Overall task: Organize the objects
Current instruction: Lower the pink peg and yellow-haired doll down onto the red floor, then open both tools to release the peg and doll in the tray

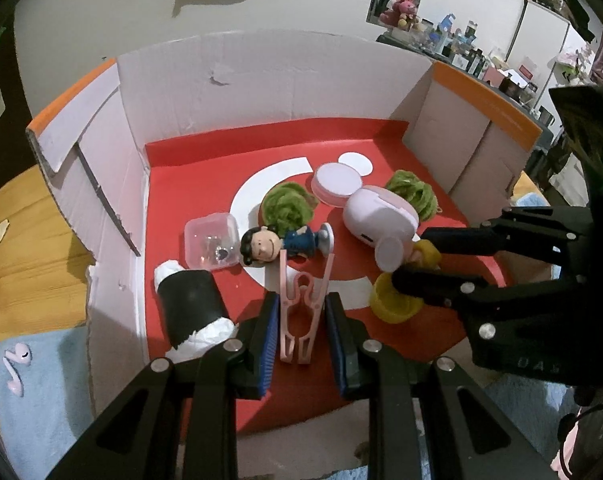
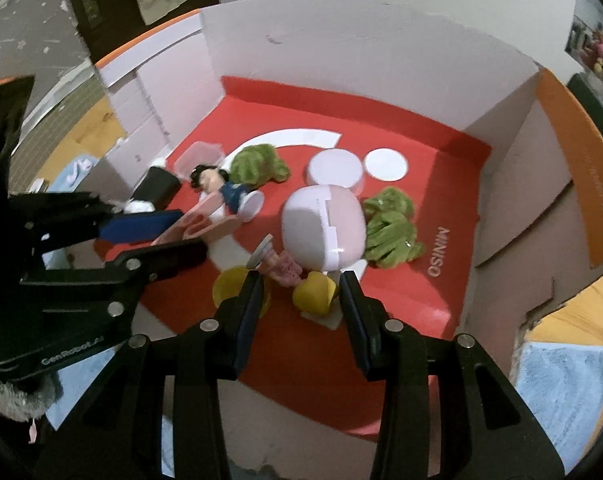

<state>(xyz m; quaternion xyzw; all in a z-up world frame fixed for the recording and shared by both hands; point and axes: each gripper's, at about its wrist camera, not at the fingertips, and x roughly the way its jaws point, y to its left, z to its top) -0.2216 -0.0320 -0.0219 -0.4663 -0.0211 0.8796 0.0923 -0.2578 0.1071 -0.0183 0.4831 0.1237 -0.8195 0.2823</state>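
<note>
An open cardboard box (image 1: 261,80) with a red floor holds the objects. My left gripper (image 1: 301,296) hangs over its near edge, shut on a pink plastic clip (image 1: 297,312). From the right wrist view that gripper (image 2: 189,234) and the clip (image 2: 205,224) sit at the left. My right gripper (image 2: 301,280) is low over the red floor. It is shut on the yellow-haired head of a small figurine in a pink dress (image 2: 313,292). A yellow cup (image 2: 231,284) lies just left of its fingers. A dark-haired figurine (image 1: 277,244) lies on the floor farther in.
Also in the box are a pale pink case (image 1: 381,212), a round lidded tub (image 1: 337,184), two green fluffy pieces (image 1: 287,202) (image 1: 411,196), a clear plastic box (image 1: 209,240) and a black roll stuffed with white paper (image 1: 193,312). Pink earphones (image 1: 17,364) lie on a blue towel outside.
</note>
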